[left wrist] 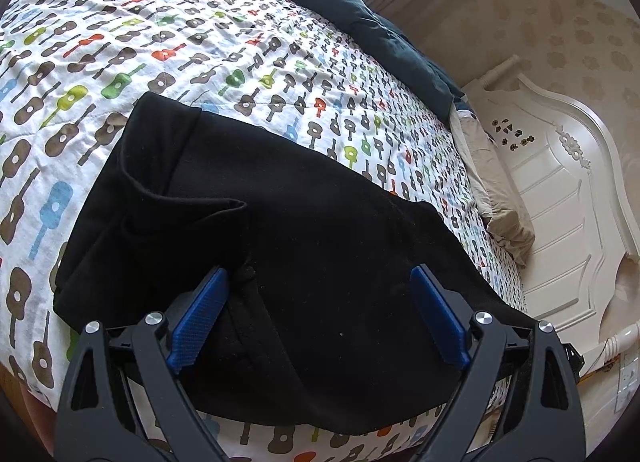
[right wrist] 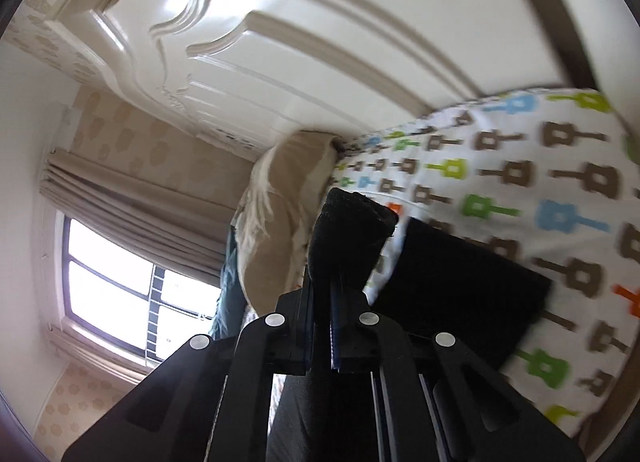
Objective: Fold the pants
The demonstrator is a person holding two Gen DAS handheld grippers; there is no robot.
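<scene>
The right claw [right wrist: 332,302] was clamped on a bunched edge of the soft, limp pants [left wrist: 280,230] lying on the bed [left wrist: 240,62], best gripped at hems, while the left claw [left wrist: 320,322] gaped empty above them.

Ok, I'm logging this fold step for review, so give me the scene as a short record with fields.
surface: bed with guitar-print sheet
garment: black pants, spread on the sheet
left gripper: open above the pants, blue pads apart, nothing held
right gripper: shut on a bunch of the black pants fabric
nearby: beige pillow at the white headboard; dark blanket at far edge
</scene>
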